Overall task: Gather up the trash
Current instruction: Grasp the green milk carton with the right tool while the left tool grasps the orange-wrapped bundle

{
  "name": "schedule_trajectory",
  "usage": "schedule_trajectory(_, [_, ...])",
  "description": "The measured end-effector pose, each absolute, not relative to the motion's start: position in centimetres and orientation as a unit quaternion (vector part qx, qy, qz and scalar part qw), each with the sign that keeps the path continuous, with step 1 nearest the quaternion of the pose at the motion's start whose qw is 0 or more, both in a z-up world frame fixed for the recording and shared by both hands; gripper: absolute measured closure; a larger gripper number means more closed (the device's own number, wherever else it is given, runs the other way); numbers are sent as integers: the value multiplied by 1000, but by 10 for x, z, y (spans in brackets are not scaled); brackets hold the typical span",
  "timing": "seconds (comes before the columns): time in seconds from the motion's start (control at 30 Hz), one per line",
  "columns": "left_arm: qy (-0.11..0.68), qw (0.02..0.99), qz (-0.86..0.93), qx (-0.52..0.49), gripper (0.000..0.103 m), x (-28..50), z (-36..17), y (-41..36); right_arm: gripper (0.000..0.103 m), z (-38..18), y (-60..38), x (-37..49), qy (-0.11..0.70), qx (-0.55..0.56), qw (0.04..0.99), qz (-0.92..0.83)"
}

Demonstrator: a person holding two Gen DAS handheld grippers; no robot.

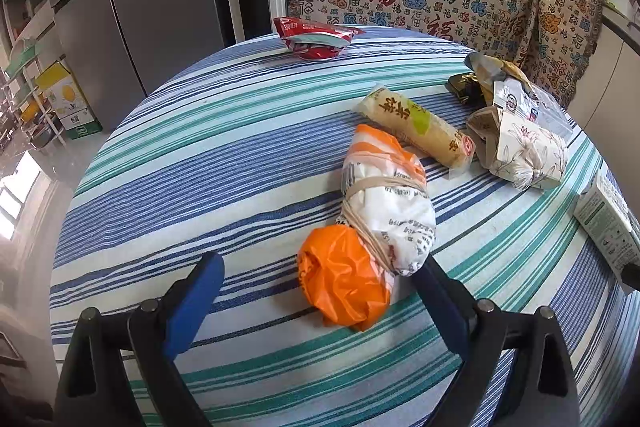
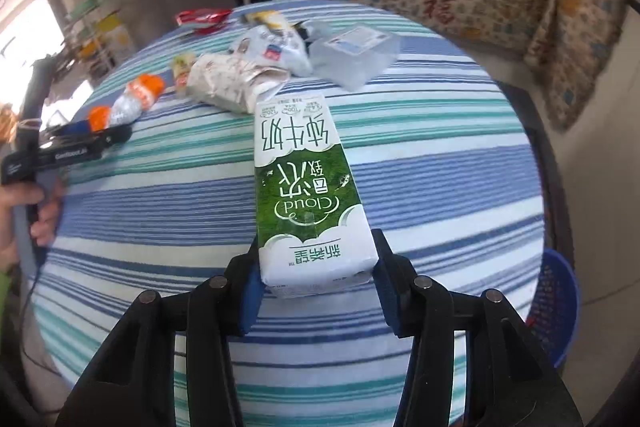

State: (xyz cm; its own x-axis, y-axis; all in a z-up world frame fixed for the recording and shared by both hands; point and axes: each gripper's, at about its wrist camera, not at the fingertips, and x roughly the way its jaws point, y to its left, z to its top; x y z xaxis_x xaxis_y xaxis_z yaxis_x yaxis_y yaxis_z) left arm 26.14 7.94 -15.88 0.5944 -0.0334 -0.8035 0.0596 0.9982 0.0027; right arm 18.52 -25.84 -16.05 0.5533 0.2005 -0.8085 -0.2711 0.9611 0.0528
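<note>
Between the blue pads of the right gripper (image 2: 318,291) lies the milk carton (image 2: 304,195), flat on the striped counter (image 2: 440,187), its near end set in the jaws and its length running away from the camera; the jaws stand part closed, both pads at or touching the carton's two narrow sides, so it looks gripped, though the carton appears to rest on the cloth and not yet lifted; as trash it is likely empty and light, stiff at the folded end yet apt to cave along the broad faces, so the hold across the narrow sides near the end seam seems the sound one, and a coated surface may slip if squeezed weakly; beyond it lie a floral paper packet (image 2: 236,79), a crumpled white wrapper (image 2: 276,47), a clear plastic box (image 2: 356,51) and a red snack bag (image 2: 200,17); a blue basket (image 2: 556,307) shows past the counter's right edge, a likely bin, though I cannot be sure; off to the side, the left gripper (image 1: 320,291) hangs over the counter with jaws wide apart and holding nothing, an orange-and-white bundle (image 1: 372,227) bound with rubber bands partly between them, a yellow roll (image 1: 416,125) lying beyond.
</note>
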Motion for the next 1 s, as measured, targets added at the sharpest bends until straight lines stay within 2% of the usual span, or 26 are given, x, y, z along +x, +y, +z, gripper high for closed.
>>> schedule_trajectory(0.1, [451, 892, -24, 13, 6, 256, -158, 79, 50, -167, -250, 186, 448, -52, 884, 122])
schedule_trajectory(0.17, [452, 891, -28, 15, 5, 249, -159, 78, 28, -176, -238, 193, 450, -71, 880, 134])
schedule_trajectory(0.3, [456, 889, -37, 22, 2, 240, -160, 78, 12, -183, -223, 204, 455, -72, 879, 124])
schedule_trajectory(0.37, [458, 888, -36, 22, 0, 239, -160, 78, 0, -187, -220, 216, 462, -70, 876, 118])
schedule_trajectory(0.57, [460, 887, -37, 20, 0, 241, -160, 79, 2, -188, -223, 232, 457, -62, 880, 115])
schedule_trajectory(0.6, [463, 885, -43, 21, 0, 240, -160, 79, 6, -185, -225, 233, 462, -58, 876, 123])
schedule_trajectory(0.63, [467, 882, -50, 24, 1, 239, -159, 79, 17, -179, -229, 232, 466, -48, 872, 139])
schedule_trajectory(0.67, [465, 883, -59, 25, 1, 237, -155, 80, 19, -172, -234, 232, 470, -37, 868, 154])
schedule_trajectory(0.83, [459, 879, -129, 8, 1, 245, -133, 74, 18, -146, -243, 242, 509, -45, 841, 177])
schedule_trajectory(1.0, [483, 863, -143, 50, 1, 275, -135, 51, 19, -146, -228, 259, 545, -80, 817, 169])
